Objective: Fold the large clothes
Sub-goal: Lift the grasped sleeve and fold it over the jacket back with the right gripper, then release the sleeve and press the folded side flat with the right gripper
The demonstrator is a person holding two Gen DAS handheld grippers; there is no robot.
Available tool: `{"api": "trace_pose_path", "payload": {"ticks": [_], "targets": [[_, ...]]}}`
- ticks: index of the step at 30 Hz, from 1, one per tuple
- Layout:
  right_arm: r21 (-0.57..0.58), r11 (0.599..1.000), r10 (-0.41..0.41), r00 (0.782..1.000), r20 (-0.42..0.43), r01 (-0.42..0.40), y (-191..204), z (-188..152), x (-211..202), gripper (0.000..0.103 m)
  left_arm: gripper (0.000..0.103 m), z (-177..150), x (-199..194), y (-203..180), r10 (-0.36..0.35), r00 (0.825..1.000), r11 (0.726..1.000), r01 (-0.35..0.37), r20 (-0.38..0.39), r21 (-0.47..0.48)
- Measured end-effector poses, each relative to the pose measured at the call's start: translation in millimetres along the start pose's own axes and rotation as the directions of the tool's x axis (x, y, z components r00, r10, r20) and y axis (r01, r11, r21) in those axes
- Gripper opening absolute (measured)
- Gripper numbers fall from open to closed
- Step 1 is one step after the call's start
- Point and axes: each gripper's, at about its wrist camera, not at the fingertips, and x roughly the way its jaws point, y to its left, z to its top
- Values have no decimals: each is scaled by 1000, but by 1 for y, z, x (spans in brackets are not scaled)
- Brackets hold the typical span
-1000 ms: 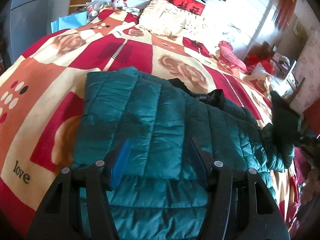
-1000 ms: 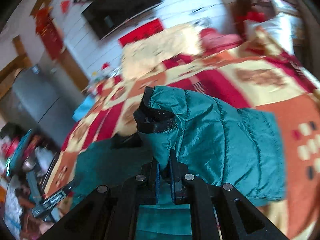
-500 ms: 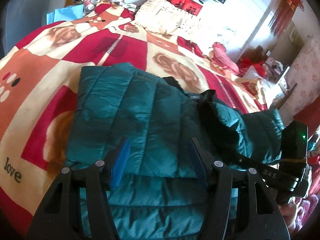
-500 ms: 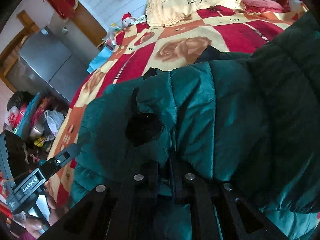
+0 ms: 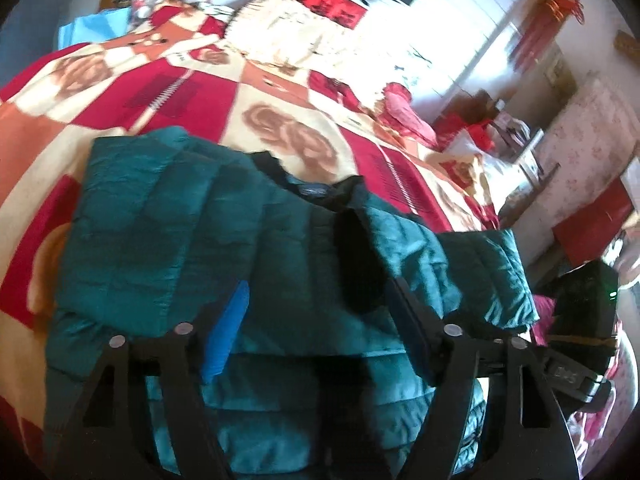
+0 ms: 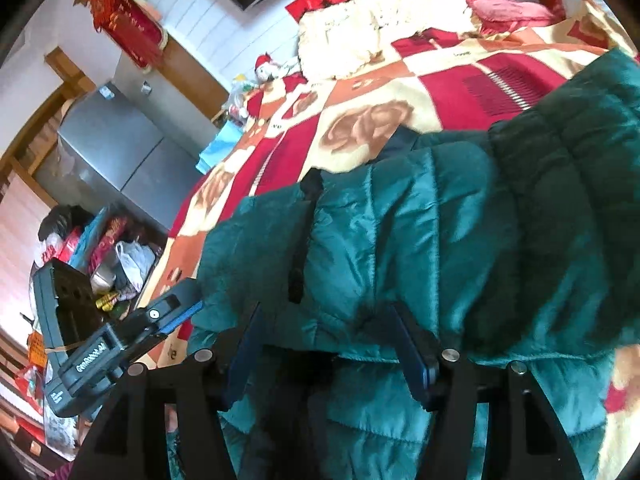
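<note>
A teal quilted puffer jacket (image 5: 192, 232) lies on the bed, both sleeves folded in over its body. It also shows in the right wrist view (image 6: 420, 240). The right sleeve (image 5: 448, 268) with its black cuff lies across the middle. My left gripper (image 5: 320, 316) is open and empty, hovering just above the jacket's near part. My right gripper (image 6: 326, 344) is open and empty over the folded sleeve. The left gripper also shows in the right wrist view (image 6: 132, 340), at the jacket's left edge.
The bed carries a red, orange and cream patterned blanket (image 5: 168, 92). A cream pillow (image 5: 288, 40) and a red pillow (image 5: 404, 108) lie at the head. A grey fridge (image 6: 120, 148) and floor clutter (image 6: 100, 256) stand left of the bed.
My right gripper carried the sleeve across the jacket, laid it down and opened, letting go. My left gripper stayed open above the jacket's near part.
</note>
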Motion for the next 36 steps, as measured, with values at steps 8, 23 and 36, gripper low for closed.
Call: {"api": "trace_pose_path", "payload": {"ticks": [8,23,36], "targets": [[-40,985,-164,984,72,167,-5,9,-66,61,79,-4,55,-40,42,994,998,-37,-103,55],[67,966,-259,943,210,251,-35,24,-138,61,13,4,52,-40,46,997,990,-37,-58,135],[26,965,-262,951,164,262,-18,34,-82,63,12,41,-46,72,181,979,982,-185,93,31]]}}
